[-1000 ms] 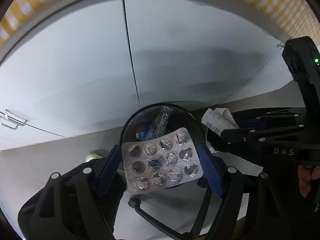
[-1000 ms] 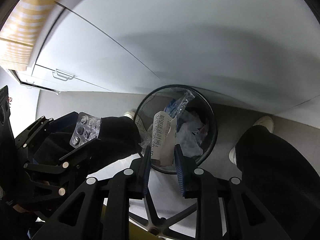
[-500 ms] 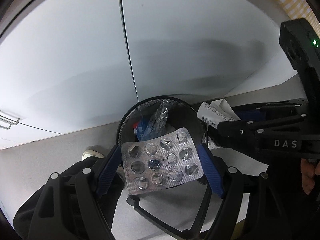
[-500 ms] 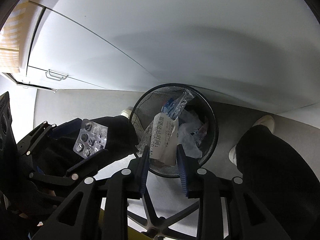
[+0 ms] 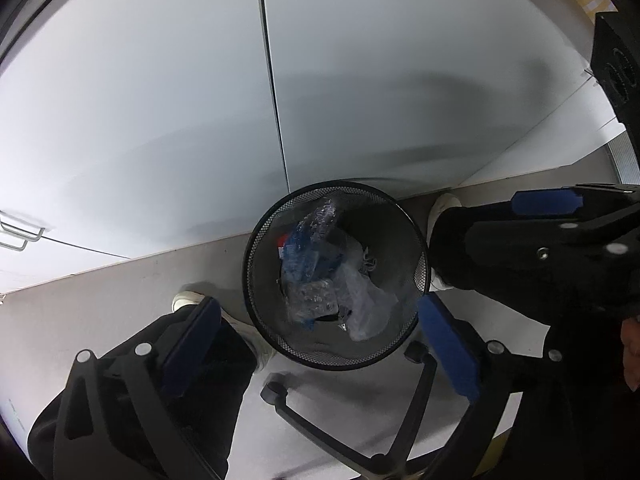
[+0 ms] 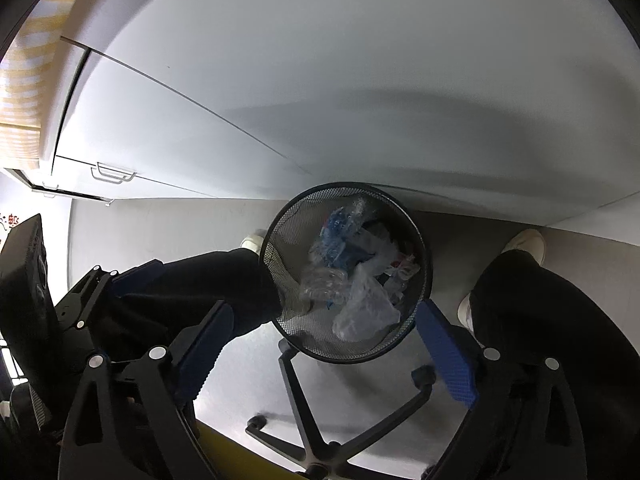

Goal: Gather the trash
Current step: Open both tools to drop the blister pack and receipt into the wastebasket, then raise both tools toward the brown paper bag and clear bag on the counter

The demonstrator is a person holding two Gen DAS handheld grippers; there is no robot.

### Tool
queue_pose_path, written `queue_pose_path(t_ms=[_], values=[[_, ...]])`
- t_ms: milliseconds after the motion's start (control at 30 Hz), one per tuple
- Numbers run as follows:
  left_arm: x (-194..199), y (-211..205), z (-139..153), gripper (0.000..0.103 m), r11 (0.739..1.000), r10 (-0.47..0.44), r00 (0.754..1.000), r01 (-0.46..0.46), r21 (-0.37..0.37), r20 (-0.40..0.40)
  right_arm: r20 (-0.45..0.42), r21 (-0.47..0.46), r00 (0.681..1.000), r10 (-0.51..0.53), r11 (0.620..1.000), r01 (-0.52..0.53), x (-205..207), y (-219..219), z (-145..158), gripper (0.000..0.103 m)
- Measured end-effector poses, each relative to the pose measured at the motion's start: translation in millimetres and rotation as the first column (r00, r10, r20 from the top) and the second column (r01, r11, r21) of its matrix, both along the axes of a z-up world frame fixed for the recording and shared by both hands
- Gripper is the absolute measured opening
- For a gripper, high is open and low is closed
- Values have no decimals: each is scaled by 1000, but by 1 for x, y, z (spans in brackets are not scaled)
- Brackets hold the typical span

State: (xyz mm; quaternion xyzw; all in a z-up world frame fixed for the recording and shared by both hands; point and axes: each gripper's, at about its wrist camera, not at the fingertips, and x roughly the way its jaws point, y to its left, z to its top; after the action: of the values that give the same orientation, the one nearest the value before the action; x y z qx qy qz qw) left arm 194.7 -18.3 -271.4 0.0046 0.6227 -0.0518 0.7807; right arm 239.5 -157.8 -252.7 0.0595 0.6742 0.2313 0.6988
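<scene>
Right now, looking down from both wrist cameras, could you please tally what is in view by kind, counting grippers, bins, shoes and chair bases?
Grippers: 2, the left gripper and the right gripper, both with jaws opening and nothing between them.
Wire mesh bins: 1, the bin.
White shoes: 2, the left shoe and the right shoe.
Chair bases: 1, the chair base.
Total: 6.
</scene>
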Motion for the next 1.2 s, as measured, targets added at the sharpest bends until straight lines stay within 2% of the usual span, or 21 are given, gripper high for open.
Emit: queue_pose_path(t_ms=[167,333,533,633,833,1000,1133,1200], values=[[-1,1,7,98,1000,-3,1000,3,3,12,34,-4,999,-4,1000,4,-5,-2,10,97],[-3,1,25,98,1000,-2,999,1,10,48,71,-5,997,-16,1000,16,-12,-5,27,97],[-17,6,64,98,1000,30,990,-30,-4,134,159,8,987,-12,1000,11,-26,-9,66,97],[-25,10,87,98,998,55,981,-51,-27,183,240,16,971,-14,1000,10,-35,-11,99,97],[-47,16,148,98,996,93,945,-81,-48,315,379,56,925,-22,998,1,-55,-19,162,98],[-59,18,188,98,994,107,909,-96,-49,402,481,91,876,-31,996,-15,-74,-28,214,99],[-68,22,230,98,993,121,870,-104,-61,478,554,115,832,-13,992,-61,-92,-35,253,99],[-69,23,250,98,993,121,848,-102,-64,516,602,118,799,-10,990,-76,-100,-41,278,99]])
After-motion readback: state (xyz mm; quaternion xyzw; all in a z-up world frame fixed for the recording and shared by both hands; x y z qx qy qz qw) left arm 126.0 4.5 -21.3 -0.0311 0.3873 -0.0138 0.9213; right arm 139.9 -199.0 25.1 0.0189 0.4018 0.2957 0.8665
